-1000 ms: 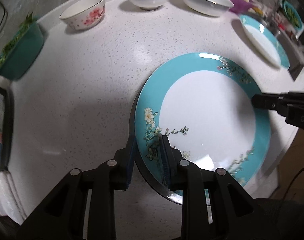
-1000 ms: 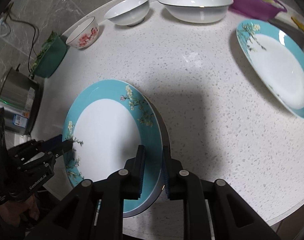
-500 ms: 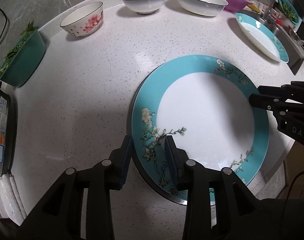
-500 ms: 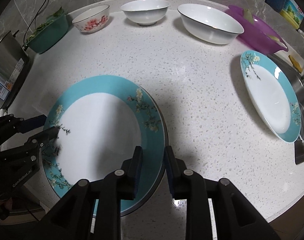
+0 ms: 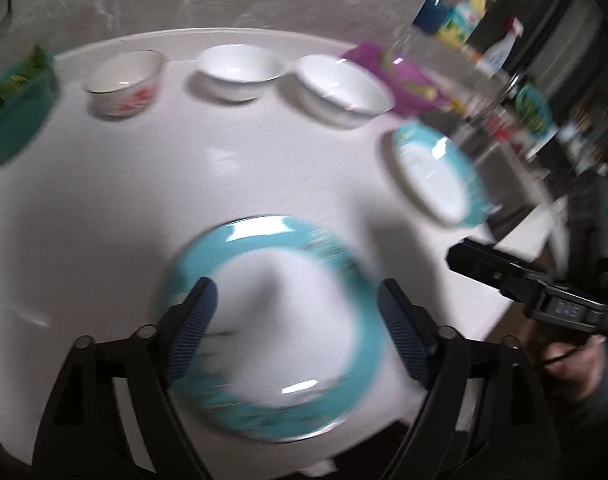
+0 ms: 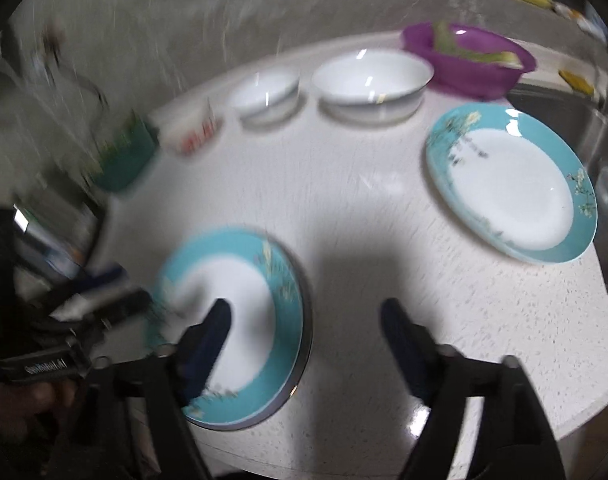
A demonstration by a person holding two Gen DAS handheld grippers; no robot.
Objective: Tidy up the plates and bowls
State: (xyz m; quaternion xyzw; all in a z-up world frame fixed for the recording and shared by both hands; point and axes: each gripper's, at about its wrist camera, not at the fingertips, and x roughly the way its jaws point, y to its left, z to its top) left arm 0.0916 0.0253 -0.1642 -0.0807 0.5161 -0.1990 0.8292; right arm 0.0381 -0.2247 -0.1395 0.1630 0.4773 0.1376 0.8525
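A teal-rimmed plate [image 5: 276, 328] lies flat on the white counter near its front edge; it also shows in the right wrist view [image 6: 240, 320]. My left gripper [image 5: 296, 332] is open and hovers above it, holding nothing. My right gripper [image 6: 304, 340] is open and empty, raised above the plate's right rim. A second teal plate [image 5: 436, 176] lies to the right, also in the right wrist view [image 6: 512, 184]. Three bowls stand at the back: a floral bowl [image 5: 122, 82], a small white bowl [image 5: 240, 70] and a large white bowl [image 5: 344, 90]. Both views are motion-blurred.
A green container [image 5: 14, 108] of greens sits at the back left. A purple basin [image 6: 468, 60] stands behind the large bowl [image 6: 372, 84]. A sink [image 6: 584, 120] lies right of the second plate. A metal appliance [image 6: 52, 240] stands at the left.
Both grippers have let go of the teal plate, opened wide and pulled up and back. The plate now rests on the counter.
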